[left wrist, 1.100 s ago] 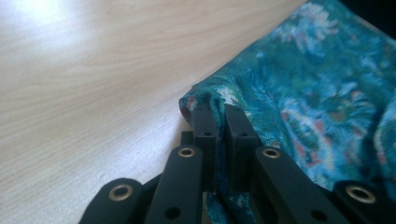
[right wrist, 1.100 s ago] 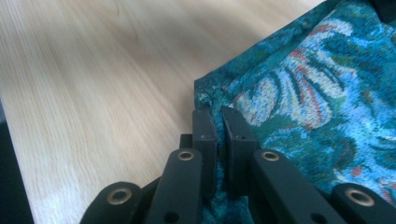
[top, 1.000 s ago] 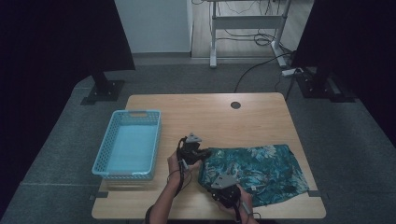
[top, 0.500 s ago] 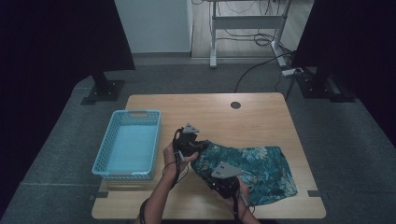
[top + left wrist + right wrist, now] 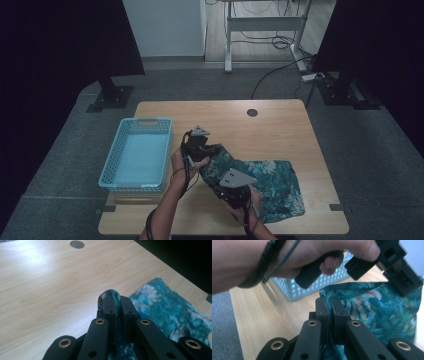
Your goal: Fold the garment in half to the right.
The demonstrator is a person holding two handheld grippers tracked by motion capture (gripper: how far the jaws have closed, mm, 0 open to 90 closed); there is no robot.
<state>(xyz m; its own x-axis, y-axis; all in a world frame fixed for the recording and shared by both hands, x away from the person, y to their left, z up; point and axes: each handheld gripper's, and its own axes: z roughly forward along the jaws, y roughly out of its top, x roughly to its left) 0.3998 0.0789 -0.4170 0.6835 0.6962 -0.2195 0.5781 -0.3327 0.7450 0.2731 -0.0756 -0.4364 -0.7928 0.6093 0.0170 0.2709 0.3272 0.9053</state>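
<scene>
Both claws hold the teal floral-print cloth (image 5: pixel 260 182) by its near-left edge, that end raised off the light wooden tabletop (image 5: pixel 280 130) while the rest lies spread on it. The thin fold could slip free if the hands pull apart, or the trailing end could drag. The left claw (image 5: pixel 115 298) and right claw (image 5: pixel 330 305) are each clamped tight on fabric, beside the pale blue plastic basket (image 5: pixel 112 172).

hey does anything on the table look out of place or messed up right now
Nothing looks damaged or spilled. The teal floral cloth lies rumpled, its left edge lifted off the table by the left gripper and right gripper, both shut on it. The blue basket sits upright, slightly askew to the table's edge.
</scene>
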